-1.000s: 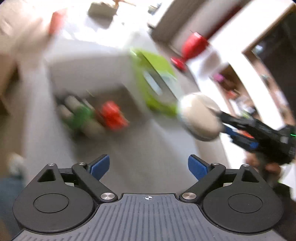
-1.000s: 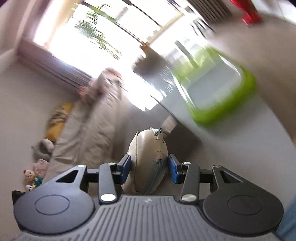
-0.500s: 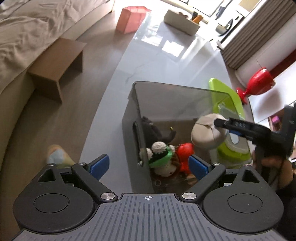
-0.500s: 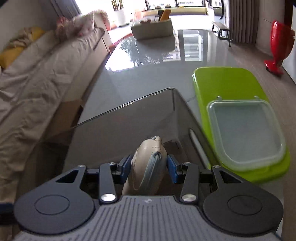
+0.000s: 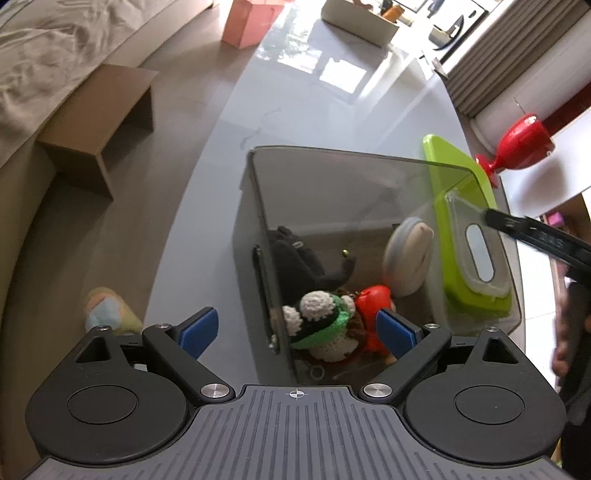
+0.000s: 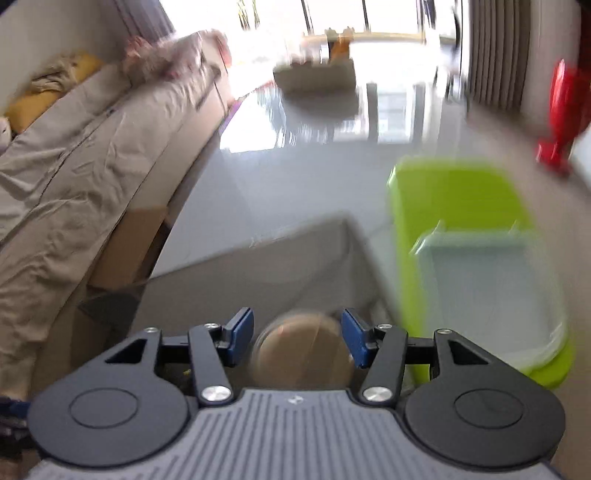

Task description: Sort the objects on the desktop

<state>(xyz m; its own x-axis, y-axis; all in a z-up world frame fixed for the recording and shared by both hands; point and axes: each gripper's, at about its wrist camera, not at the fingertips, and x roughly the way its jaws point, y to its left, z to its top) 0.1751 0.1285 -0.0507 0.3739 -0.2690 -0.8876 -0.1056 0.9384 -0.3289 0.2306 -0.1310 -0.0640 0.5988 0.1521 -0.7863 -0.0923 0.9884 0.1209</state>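
A smoky clear bin (image 5: 332, 177) stands on the glossy grey table (image 5: 295, 96). Inside lie a black plush (image 5: 295, 258), a crocheted green-and-white doll (image 5: 317, 325), a red toy (image 5: 373, 299) and a beige round pouch (image 5: 408, 258) leaning on the right wall. My left gripper (image 5: 297, 328) is open and empty, above the bin's near left wall. My right gripper (image 6: 297, 336) is open above the bin (image 6: 258, 273); the blurred beige pouch (image 6: 301, 354) shows below, between its fingers, free of them. The right gripper's arm (image 5: 535, 236) shows over the bin's right side.
A green lid with a clear container (image 5: 476, 258) lies right of the bin, also in the right wrist view (image 6: 480, 280). A red goblet-shaped ornament (image 5: 517, 144), a cardboard box (image 5: 99, 129) on the floor, a pink box (image 5: 251, 22), a beige tray (image 5: 358, 20) and a sofa (image 6: 74, 166) surround the table.
My right gripper opened and let go of the beige pouch, which dropped into the bin against its right wall. The right gripper pulled back. The left gripper settled over the bin.
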